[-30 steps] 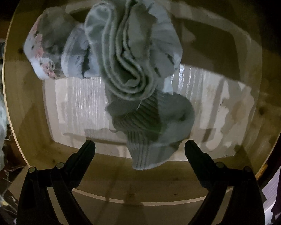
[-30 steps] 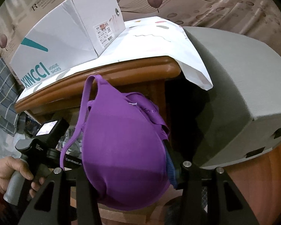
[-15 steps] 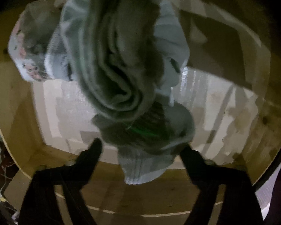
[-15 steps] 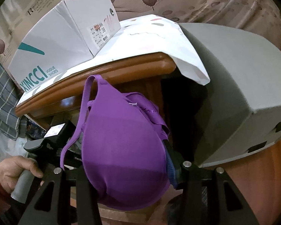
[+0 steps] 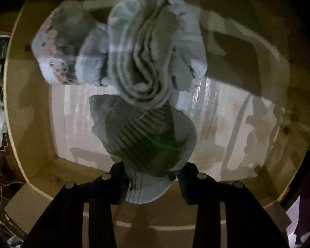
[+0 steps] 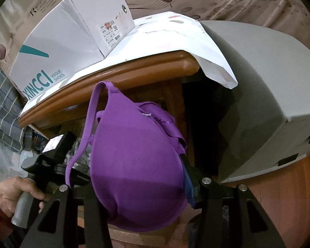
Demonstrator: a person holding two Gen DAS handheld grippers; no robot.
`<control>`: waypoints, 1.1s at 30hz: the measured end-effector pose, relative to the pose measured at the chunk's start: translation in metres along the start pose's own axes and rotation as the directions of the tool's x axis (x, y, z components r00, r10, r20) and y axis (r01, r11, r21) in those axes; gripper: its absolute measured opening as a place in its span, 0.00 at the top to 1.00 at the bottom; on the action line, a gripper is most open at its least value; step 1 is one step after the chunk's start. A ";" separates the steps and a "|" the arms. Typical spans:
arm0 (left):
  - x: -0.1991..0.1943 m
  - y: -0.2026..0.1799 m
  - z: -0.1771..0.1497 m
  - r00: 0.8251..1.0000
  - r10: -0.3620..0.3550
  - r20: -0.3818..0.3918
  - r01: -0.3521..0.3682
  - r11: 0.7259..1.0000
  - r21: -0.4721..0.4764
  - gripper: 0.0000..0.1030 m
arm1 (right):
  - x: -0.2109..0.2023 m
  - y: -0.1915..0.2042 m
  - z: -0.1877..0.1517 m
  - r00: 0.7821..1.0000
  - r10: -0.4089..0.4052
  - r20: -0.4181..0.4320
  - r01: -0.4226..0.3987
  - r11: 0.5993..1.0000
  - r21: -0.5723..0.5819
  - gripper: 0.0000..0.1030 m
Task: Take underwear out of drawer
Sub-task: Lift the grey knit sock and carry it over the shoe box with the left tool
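In the left wrist view I look down into a wooden drawer (image 5: 31, 144) with a pale liner. A grey ribbed knit piece (image 5: 142, 136) lies nearest. Behind it sit a rolled grey-green cloth (image 5: 142, 62) and a floral-printed piece (image 5: 57, 47). My left gripper (image 5: 153, 177) is closing, and its fingers pinch the near end of the ribbed piece. In the right wrist view my right gripper (image 6: 141, 181) is shut on a purple bra (image 6: 134, 161). It hangs in front of a wooden table edge (image 6: 117, 76). A strip of blue fabric (image 6: 188, 186) shows beside the right finger.
A white shoe box (image 6: 62, 47) stands on a white sheet (image 6: 175, 33) on the table. A grey box-like shape (image 6: 268, 95) fills the right. A hand (image 6: 8, 192) holds the other gripper's handle at lower left. Checked fabric (image 6: 4, 107) hangs at the left.
The left jaws have drawn in from wide apart onto the near end of the grey ribbed piece. The right gripper and the bra have stayed put.
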State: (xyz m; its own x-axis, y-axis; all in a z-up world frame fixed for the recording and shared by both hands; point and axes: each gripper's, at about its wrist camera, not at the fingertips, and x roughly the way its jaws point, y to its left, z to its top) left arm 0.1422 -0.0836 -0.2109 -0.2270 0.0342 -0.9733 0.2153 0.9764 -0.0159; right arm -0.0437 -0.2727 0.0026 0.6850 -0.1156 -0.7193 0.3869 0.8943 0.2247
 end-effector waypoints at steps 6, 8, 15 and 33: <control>-0.018 0.002 -0.023 0.998 0.007 0.064 -0.009 0.999 0.032 0.66 | 0.000 0.005 -0.002 1.000 -0.003 0.000 0.003 1.000 -0.018 0.53; -0.024 -0.001 -0.031 0.996 0.013 0.090 -0.017 0.999 0.046 0.66 | 0.001 0.006 -0.002 1.000 -0.003 -0.004 0.003 1.000 -0.023 0.53; -0.064 0.005 -0.061 0.979 0.019 0.202 -0.039 0.995 0.096 0.66 | 0.006 0.010 -0.005 1.000 -0.006 -0.015 0.005 0.999 -0.050 0.53; -0.223 0.042 -0.158 0.794 0.008 0.607 -0.200 0.948 0.249 0.66 | 0.017 0.022 -0.010 0.999 -0.031 -0.043 0.026 0.994 -0.106 0.53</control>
State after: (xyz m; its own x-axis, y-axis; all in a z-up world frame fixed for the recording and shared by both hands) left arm 0.0514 -0.0164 0.0420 0.3982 -0.0947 -0.9124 0.4863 0.8652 0.1224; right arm -0.0297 -0.2506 -0.0107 0.6459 -0.1244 -0.7533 0.3367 0.9319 0.1348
